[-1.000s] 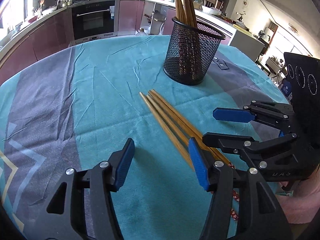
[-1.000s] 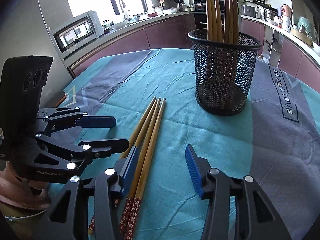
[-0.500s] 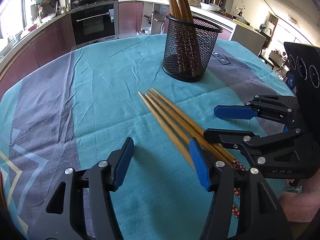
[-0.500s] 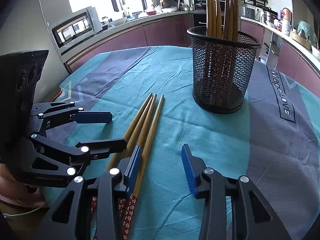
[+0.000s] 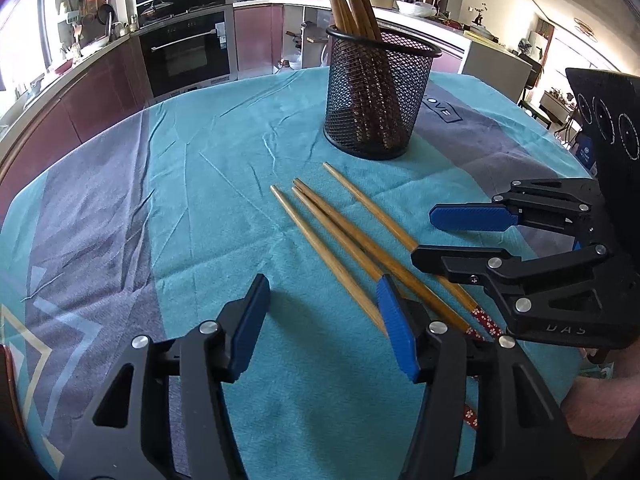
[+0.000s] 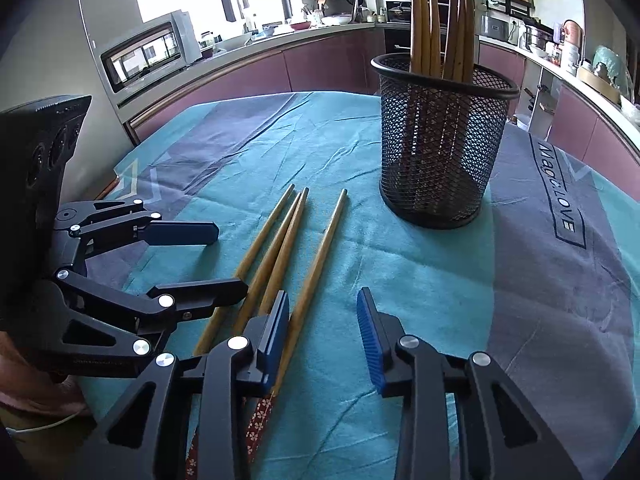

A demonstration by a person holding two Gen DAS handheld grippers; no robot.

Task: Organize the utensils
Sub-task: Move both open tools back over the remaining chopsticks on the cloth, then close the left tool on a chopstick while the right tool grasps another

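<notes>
Several wooden chopsticks (image 5: 340, 236) with red patterned ends lie side by side on the teal tablecloth (image 5: 224, 168); they also show in the right wrist view (image 6: 288, 236). One chopstick (image 6: 320, 256) lies slightly apart on the right. A black mesh holder (image 5: 378, 92), also in the right wrist view (image 6: 440, 140), stands upright behind them with several chopsticks in it. My left gripper (image 5: 320, 320) is open, its right finger over the chopsticks. My right gripper (image 6: 324, 340) is open, low over the chopsticks' handle ends, and also shows in the left wrist view (image 5: 448, 236).
The round table's edge curves close behind the holder. Kitchen counters, an oven (image 5: 186, 56) and a microwave (image 6: 148, 56) stand beyond it. A grey band with lettering (image 6: 560, 204) crosses the cloth right of the holder.
Both grippers have moved forward toward the holder. One chopstick has shifted apart from the bundle toward the holder side.
</notes>
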